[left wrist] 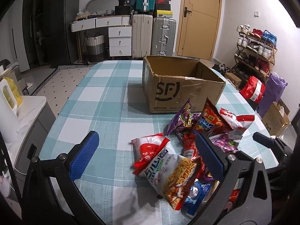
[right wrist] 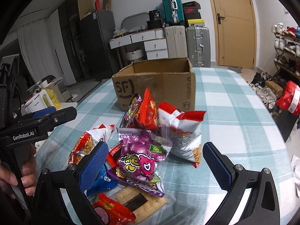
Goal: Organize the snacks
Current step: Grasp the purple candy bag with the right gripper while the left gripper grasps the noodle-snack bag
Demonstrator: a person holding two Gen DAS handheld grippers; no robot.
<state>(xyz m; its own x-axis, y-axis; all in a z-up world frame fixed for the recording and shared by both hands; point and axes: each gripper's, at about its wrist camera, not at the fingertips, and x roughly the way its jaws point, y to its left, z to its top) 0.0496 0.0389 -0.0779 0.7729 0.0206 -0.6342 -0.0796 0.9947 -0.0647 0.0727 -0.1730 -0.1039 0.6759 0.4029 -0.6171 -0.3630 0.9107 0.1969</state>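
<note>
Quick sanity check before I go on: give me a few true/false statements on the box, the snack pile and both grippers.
1. The cardboard box stands open at the top. True.
2. The left gripper is shut on a snack bag. False: its jaws stand wide open and hold nothing.
3. The snack pile lies on the tablecloth, on the near side of the box. True.
4. The right gripper already holds the purple bag. False: it is open, with the bag lying between its fingers, ungripped.
5. The box is lying on its side. False: it stands upright.
</note>
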